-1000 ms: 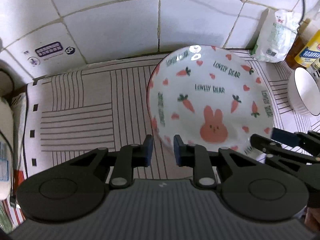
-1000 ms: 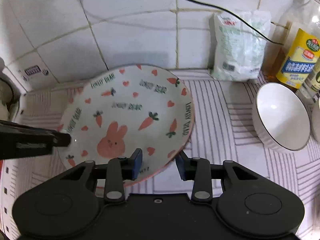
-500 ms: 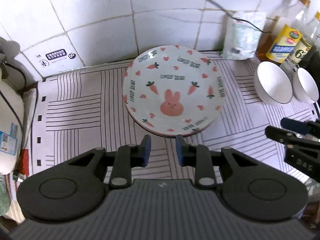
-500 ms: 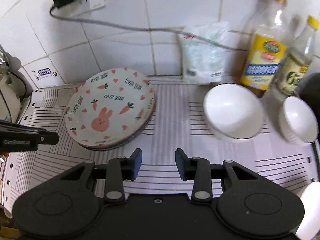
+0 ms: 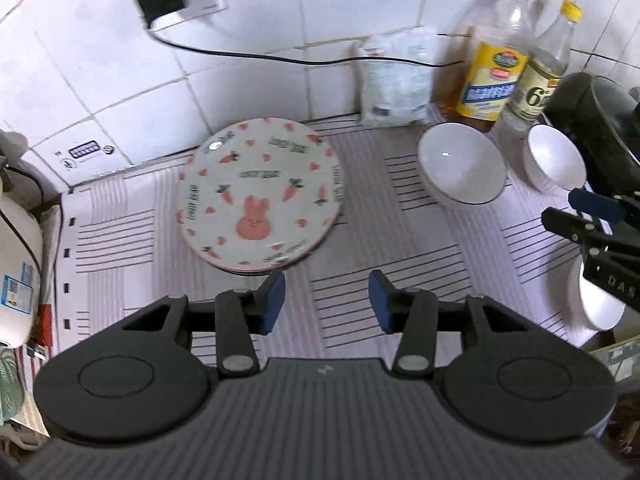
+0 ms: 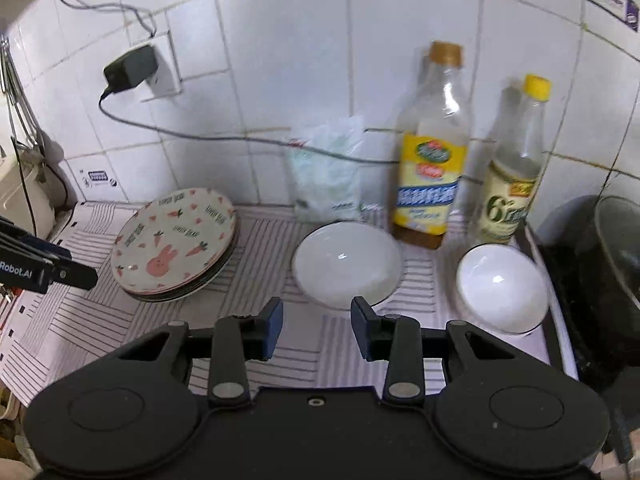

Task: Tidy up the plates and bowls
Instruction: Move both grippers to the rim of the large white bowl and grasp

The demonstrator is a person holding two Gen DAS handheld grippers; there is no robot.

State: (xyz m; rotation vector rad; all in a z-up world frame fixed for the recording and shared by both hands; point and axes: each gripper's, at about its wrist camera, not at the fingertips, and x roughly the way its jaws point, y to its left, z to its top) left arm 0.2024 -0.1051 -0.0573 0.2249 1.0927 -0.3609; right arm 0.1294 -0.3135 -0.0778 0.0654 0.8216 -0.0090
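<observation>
Left wrist view: the left gripper (image 5: 326, 300) hangs over the striped mat (image 5: 400, 248), its jaws just widened and spread on nothing but air. Above it, centre frame, sits the bunny plate (image 5: 260, 196), topping a low stack, carrots and hearts around a pink rabbit. To the right, a big white bowl (image 5: 460, 168) and a small bowl (image 5: 556, 160) stand side by side, apart from the plate. Behind them, against the tiled wall, a bag (image 5: 394, 76) and two bottles (image 5: 496, 60). A dark pot (image 5: 600, 128) crowds the right edge; the right gripper (image 5: 592, 220) pokes in below it. Bare mat lies between plate and bowls.

Right wrist view: the right gripper (image 6: 316, 328) is parted too, empty, just below the big bowl (image 6: 346, 266). The small bowl (image 6: 502, 288) sits right of it, close to the pot (image 6: 608, 264). The plate stack (image 6: 176, 240) lies left, the left gripper (image 6: 60, 270) entering from the left edge beside it. A cable (image 6: 200, 132) runs along the wall from a plug (image 6: 130, 68).
</observation>
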